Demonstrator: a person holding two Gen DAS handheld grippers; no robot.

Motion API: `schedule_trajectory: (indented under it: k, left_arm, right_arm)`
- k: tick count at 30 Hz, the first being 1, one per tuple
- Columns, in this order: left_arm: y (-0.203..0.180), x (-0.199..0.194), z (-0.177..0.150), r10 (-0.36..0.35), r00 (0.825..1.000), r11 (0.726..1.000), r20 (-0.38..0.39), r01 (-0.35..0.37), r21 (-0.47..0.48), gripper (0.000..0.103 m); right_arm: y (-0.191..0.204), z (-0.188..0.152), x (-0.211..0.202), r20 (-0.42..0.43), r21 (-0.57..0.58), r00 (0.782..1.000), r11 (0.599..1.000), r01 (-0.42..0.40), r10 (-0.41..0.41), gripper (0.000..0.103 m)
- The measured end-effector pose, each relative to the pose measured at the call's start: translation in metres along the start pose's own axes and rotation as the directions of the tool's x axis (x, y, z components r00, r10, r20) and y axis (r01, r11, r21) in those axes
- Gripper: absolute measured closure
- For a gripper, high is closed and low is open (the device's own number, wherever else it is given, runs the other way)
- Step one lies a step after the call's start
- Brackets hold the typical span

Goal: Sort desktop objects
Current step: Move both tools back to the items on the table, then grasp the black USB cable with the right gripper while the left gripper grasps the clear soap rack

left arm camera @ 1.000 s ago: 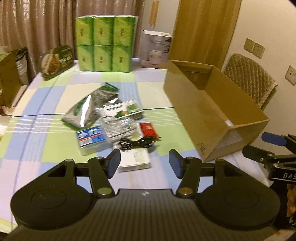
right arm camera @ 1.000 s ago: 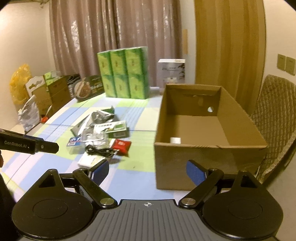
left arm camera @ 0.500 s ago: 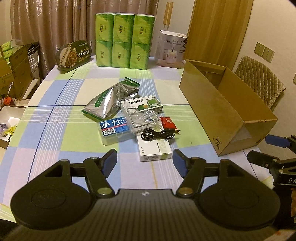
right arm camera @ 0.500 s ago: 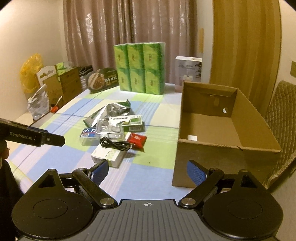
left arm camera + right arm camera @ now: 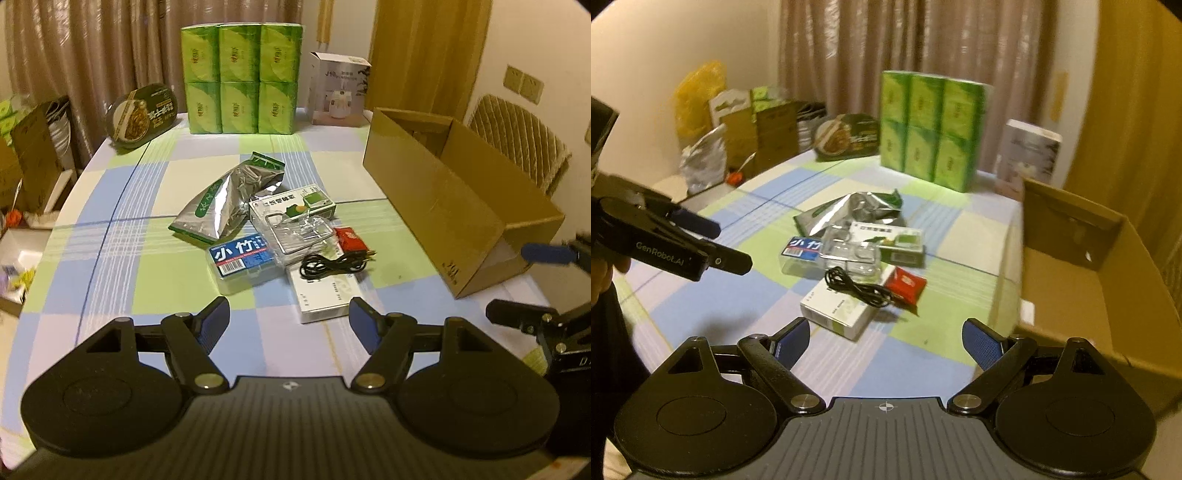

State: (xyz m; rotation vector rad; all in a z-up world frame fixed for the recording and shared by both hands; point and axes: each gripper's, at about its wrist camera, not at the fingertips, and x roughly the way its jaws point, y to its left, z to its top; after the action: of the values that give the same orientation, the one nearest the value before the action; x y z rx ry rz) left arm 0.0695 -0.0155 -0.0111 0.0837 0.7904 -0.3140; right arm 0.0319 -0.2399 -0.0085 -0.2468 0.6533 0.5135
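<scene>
Pile [image 5: 280,236] mid-table, box [image 5: 436,206] beside it | left gripper [image 5: 289,320] jaws opening, nothing between | right gripper [image 5: 885,341] spread wide, empty | step: approach white carton [image 5: 323,295] | advice: straddle its narrow sides, avoid cable [image 5: 332,263] lying on top

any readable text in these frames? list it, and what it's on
"GenRobot.AI": side of the left gripper, right wrist view.
"小竹": blue label on the clear plastic box; smaller print below is unreadable.
"J1": top of the white carton; the rest is blurred.
Printing on the green tissue packs, oval food tray, silver pouch, green-and-white box and white flat box: too small or blurred.
</scene>
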Motion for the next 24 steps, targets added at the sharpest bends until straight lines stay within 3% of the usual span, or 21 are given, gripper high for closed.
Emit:
schedule_trajectory:
  k: [14,24]
  left_arm:
    - [0.032,0.049,0.006,-0.006,0.999,0.987,-0.038,0.012,0.157,0.036]
    - [0.037,0.086,0.006,-0.062,0.997,0.983,-0.048,0.069,0.169,0.036]
  right_arm:
    - [0.01,0.025,0.079,-0.087,-0.179,0.995,0.981,-0.069,0.054,0.04]
    - [0.017,0.027,0.136,-0.171,-0.294,0.981,0.945,-0.141,0.094,0.06]
